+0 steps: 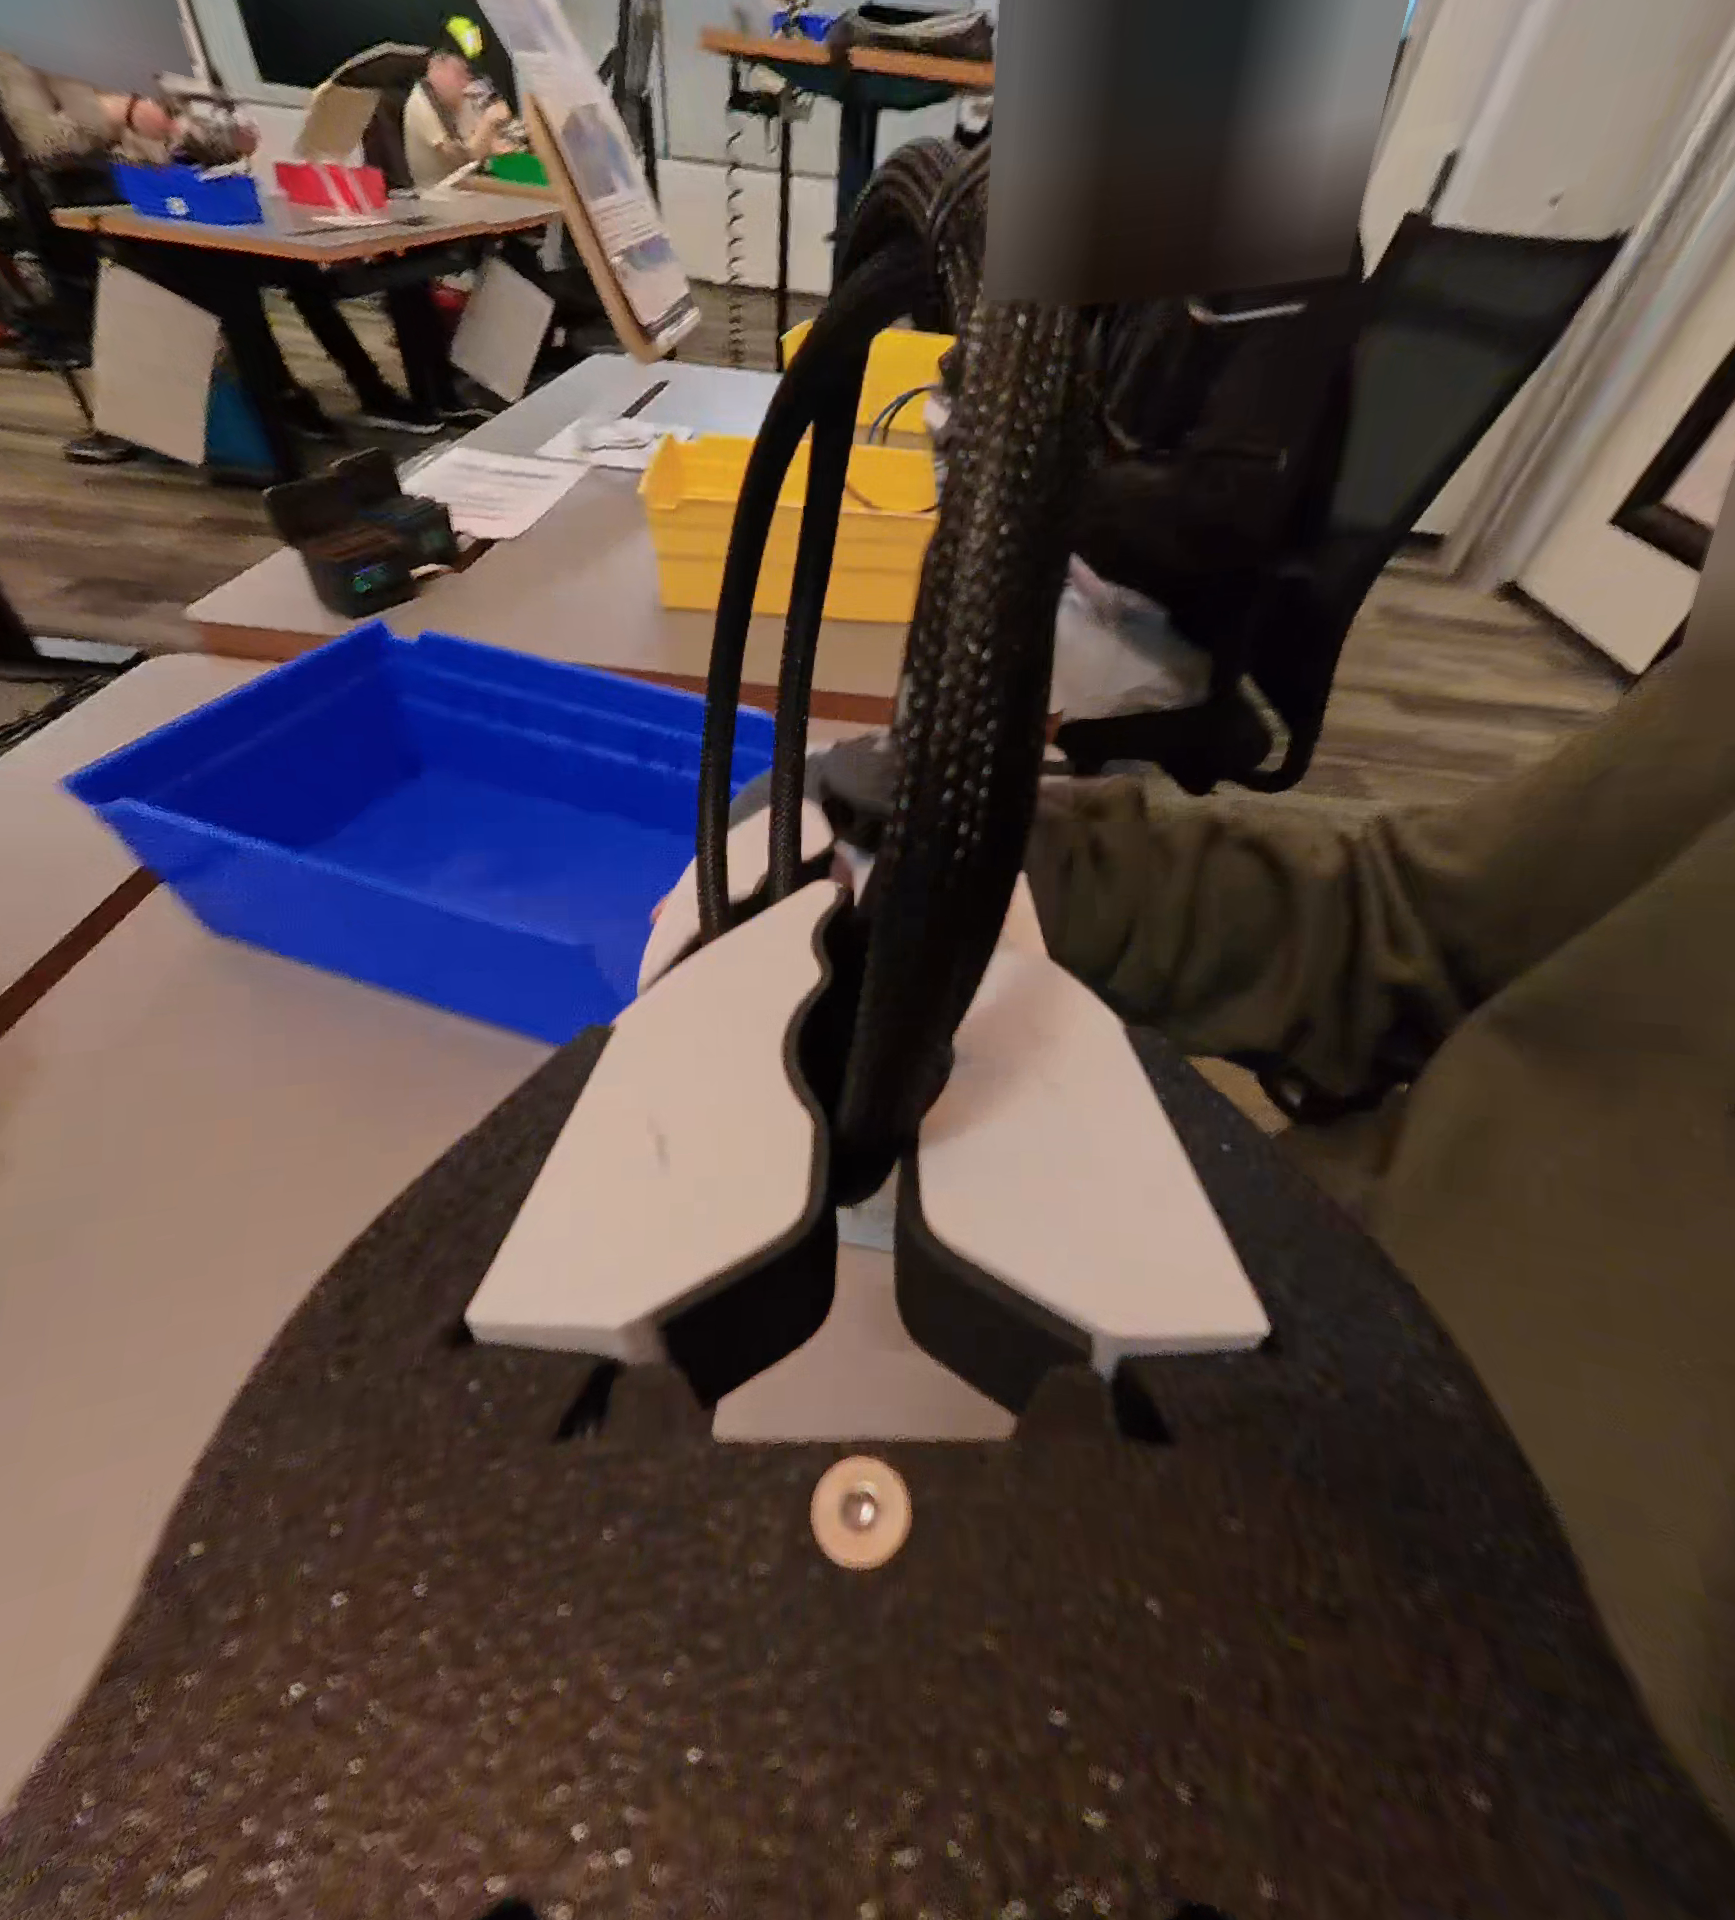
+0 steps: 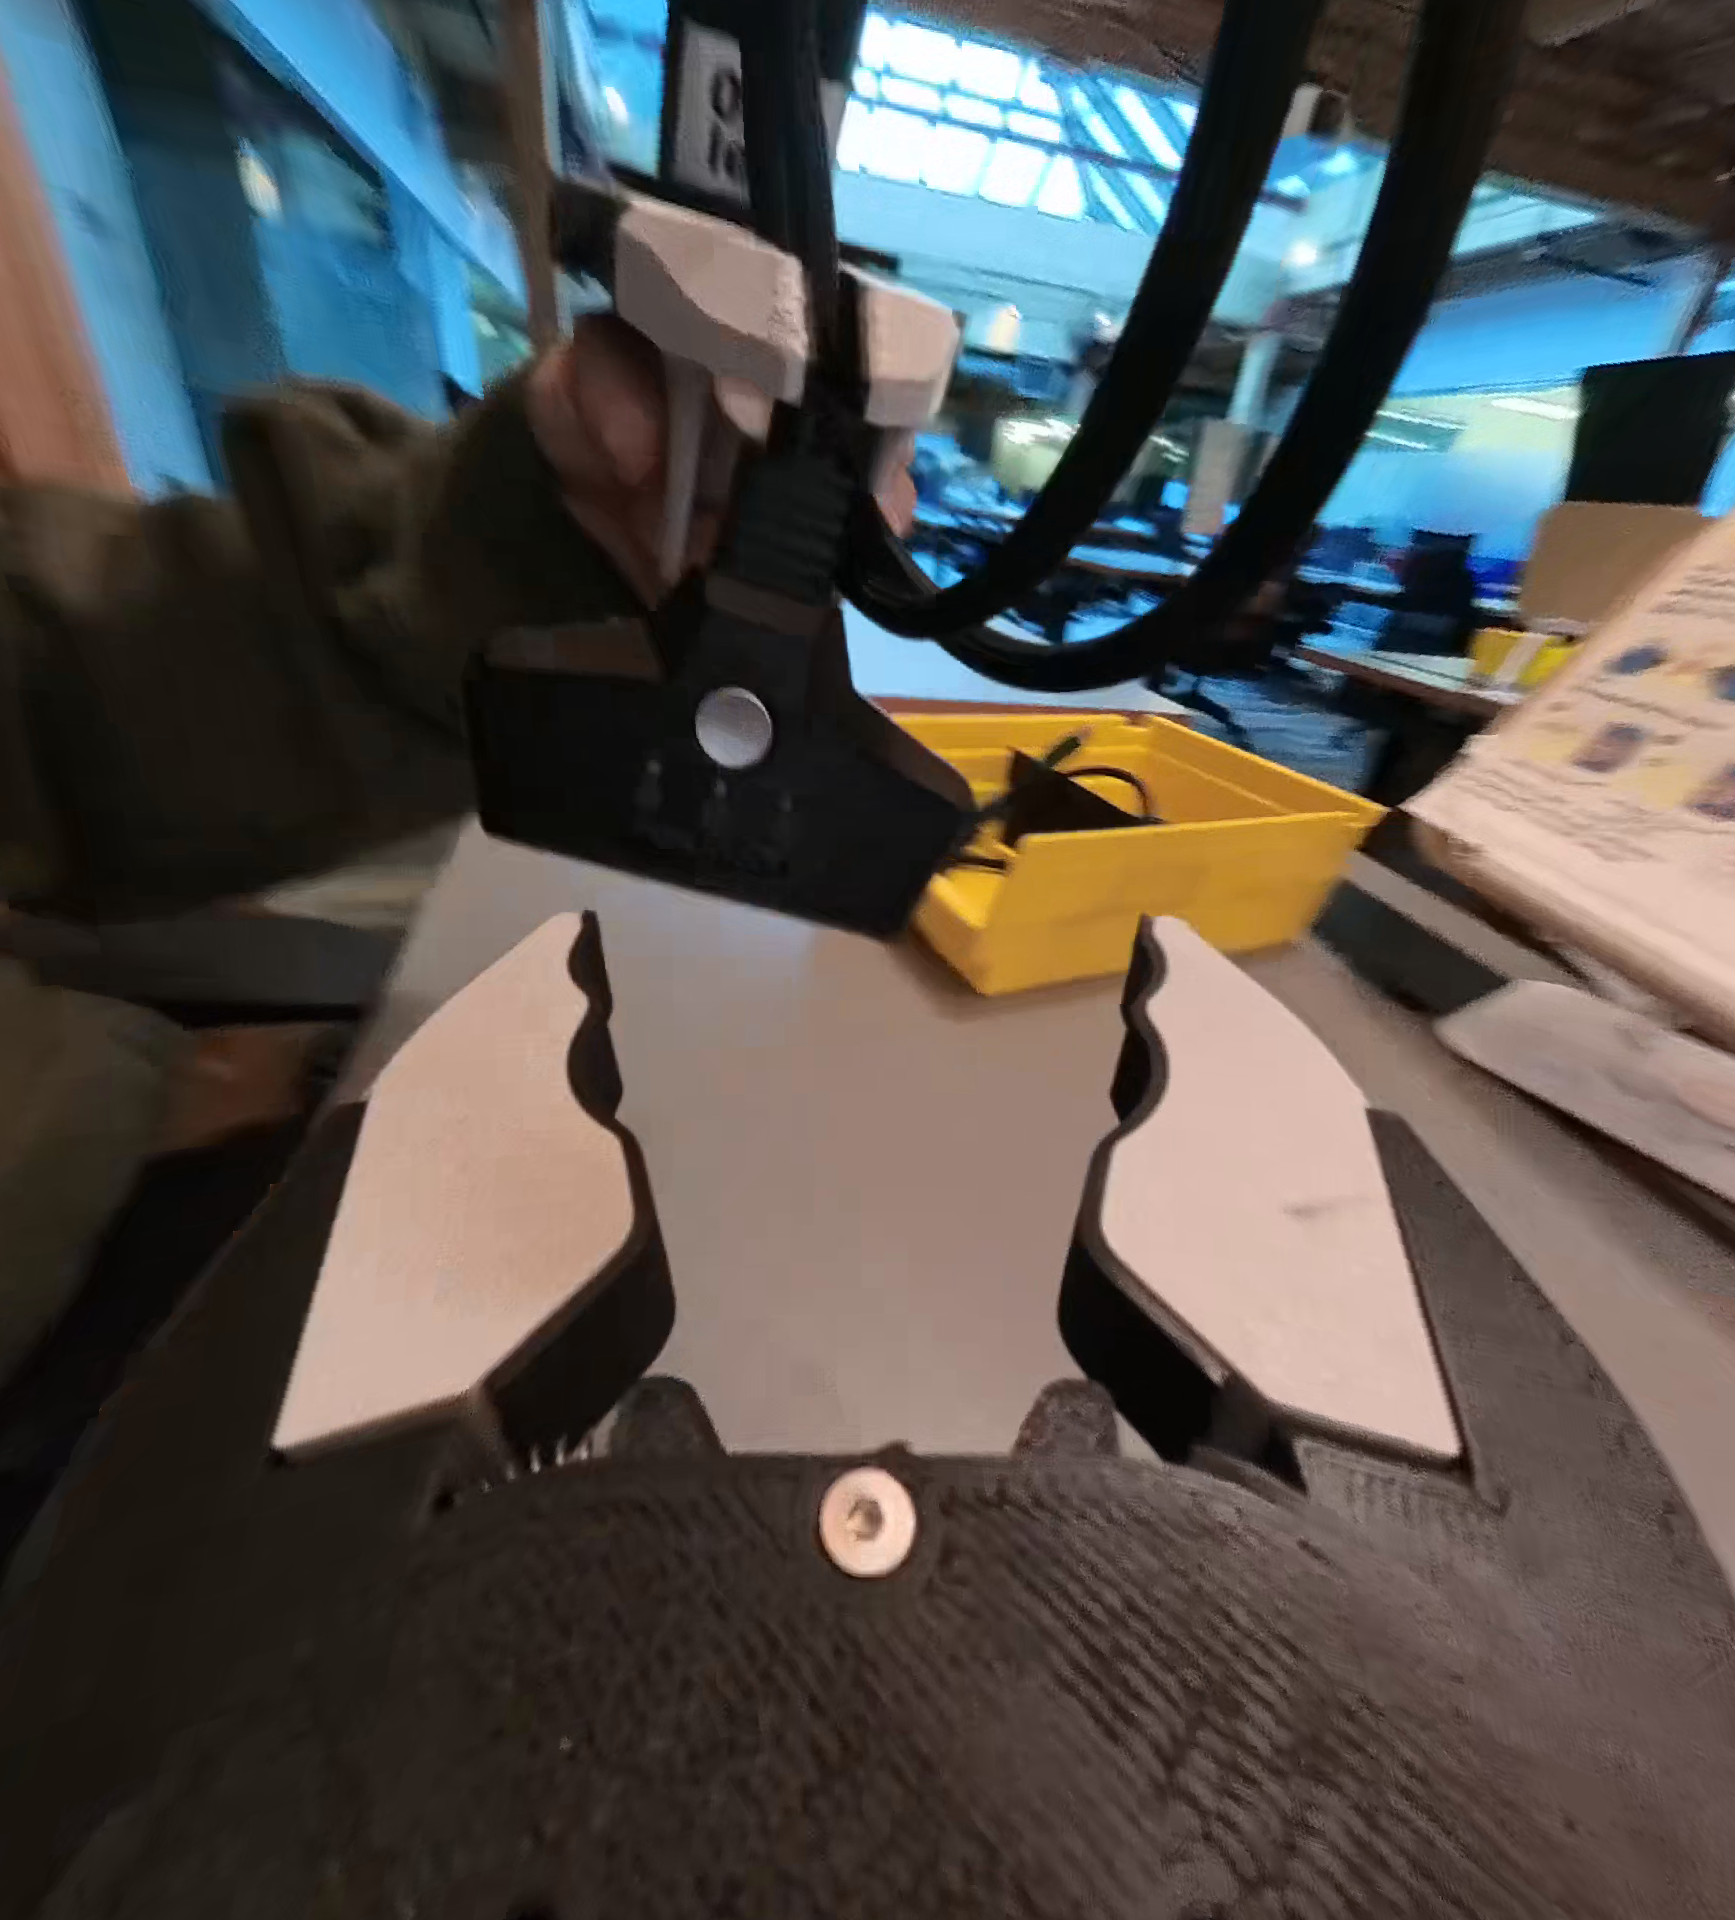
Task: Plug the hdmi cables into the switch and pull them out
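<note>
My left gripper [image 1: 904, 935] is shut on a bundle of black braided HDMI cables [image 1: 977, 675], which rise from between its fingers and loop back down. In the right wrist view the left gripper [image 2: 821, 353] is farther off, raised above the table, with the cables [image 2: 1206, 468] hanging in loops from it. A dark boxy piece [image 2: 702, 114] hangs by the cables at the top edge. It is too blurred to tell whether it is the switch. My right gripper [image 2: 868, 935] is open and empty above the grey table [image 2: 842, 1143].
An empty blue bin [image 1: 323, 904] sits on the table [image 1: 167, 1195] left of the left gripper. A yellow bin [image 1: 842, 561] stands behind, seen holding dark wires in the right wrist view [image 2: 1102, 904]. Printed sheets [image 2: 1621, 779] lie at the right. An olive-sleeved arm [image 1: 1258, 914] reaches in from the right.
</note>
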`<state>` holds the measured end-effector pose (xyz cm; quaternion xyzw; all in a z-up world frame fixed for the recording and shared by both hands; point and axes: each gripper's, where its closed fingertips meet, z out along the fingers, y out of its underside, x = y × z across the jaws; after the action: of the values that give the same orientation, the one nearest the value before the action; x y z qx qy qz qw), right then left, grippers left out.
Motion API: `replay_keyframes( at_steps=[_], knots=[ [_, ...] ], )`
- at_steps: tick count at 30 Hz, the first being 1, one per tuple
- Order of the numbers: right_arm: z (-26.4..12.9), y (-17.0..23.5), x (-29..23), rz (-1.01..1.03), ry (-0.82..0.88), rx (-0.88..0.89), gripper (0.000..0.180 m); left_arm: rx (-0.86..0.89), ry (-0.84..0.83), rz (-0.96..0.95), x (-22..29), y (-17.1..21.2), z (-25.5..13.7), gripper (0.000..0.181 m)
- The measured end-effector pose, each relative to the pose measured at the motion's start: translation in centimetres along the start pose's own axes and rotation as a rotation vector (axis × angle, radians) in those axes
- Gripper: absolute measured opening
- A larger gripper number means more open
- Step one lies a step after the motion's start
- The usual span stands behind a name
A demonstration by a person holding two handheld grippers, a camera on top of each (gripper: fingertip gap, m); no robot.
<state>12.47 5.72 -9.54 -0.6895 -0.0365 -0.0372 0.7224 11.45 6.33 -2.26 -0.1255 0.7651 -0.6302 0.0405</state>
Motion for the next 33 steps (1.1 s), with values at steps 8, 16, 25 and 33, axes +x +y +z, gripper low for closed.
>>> replay_keyframes(
  at_steps=[8,16,25,33],
  knots=[
    [-2.1,-3.9,-2.7,0.289,-0.284,0.300,0.063,0.080,0.341,-0.092,3.6,-1.9,3.3,0.006],
    [-0.3,-3.0,-3.7,0.390,-0.372,0.262,0.025,0.056,0.409,-0.121,2.4,-0.4,3.7,0.008],
    [3.6,-2.2,-2.7,0.819,-0.354,0.343,0.013,0.052,0.113,-0.428,-5.1,3.8,0.0,0.033],
    [4.4,-2.1,-1.3,0.835,-0.233,0.379,0.000,-0.139,-0.201,-0.559,-8.2,13.5,-2.8,0.045]
  ],
)
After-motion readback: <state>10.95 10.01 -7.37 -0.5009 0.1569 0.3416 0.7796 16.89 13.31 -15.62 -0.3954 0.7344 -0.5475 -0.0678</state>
